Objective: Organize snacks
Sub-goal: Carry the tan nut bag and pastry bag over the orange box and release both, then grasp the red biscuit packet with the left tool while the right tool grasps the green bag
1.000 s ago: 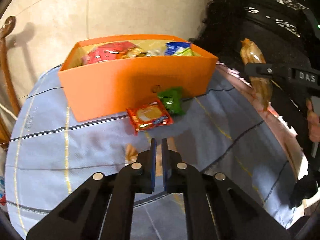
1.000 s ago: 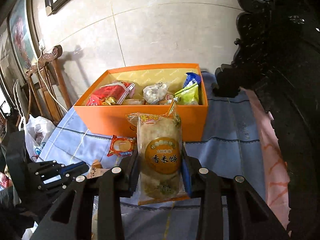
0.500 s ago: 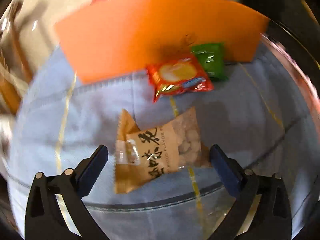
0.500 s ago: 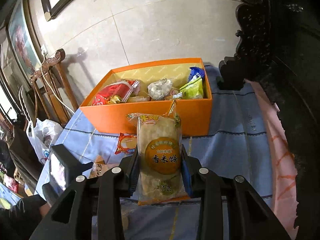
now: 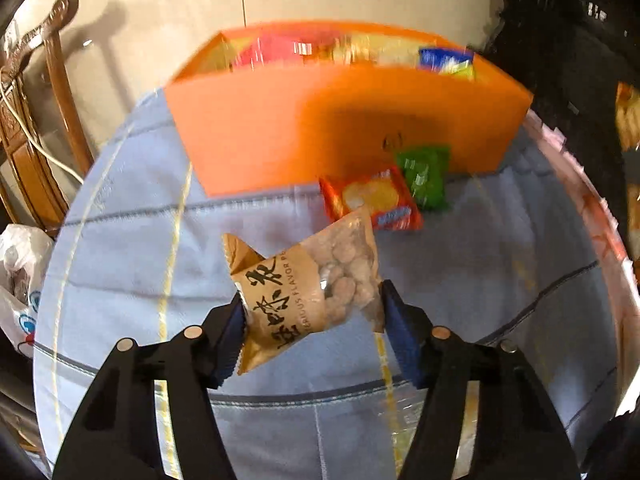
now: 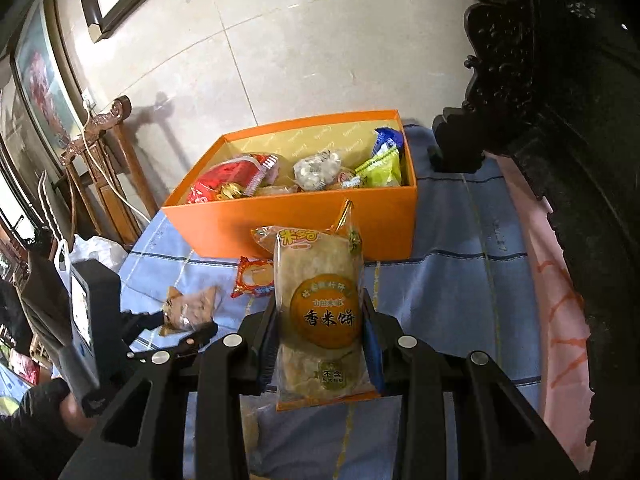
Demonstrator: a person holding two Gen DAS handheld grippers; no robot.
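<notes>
On my left gripper (image 5: 312,320) the fingers have just been closing, and the peanut packet (image 5: 308,292) now sits between them with both blue pads against its sides, so I read it as clamped, tilted with one corner pointing up at the box. From the right camera that packet looks lifted slightly off the blue checked cloth (image 5: 120,248) covering the bench.

My right gripper (image 6: 320,336) has its fingers clamped on the rice cracker pack (image 6: 320,308), held upright in front of the orange box (image 6: 304,220).

The box stands open at the far side of the bench, already holding a red packet (image 6: 228,176), a clear bag of sweets (image 6: 316,168) and a green and blue packet (image 6: 382,164). Just in front of its near wall lie a small red biscuit packet (image 5: 372,200) and a green packet (image 5: 426,176), touching each other on the cloth.
</notes>
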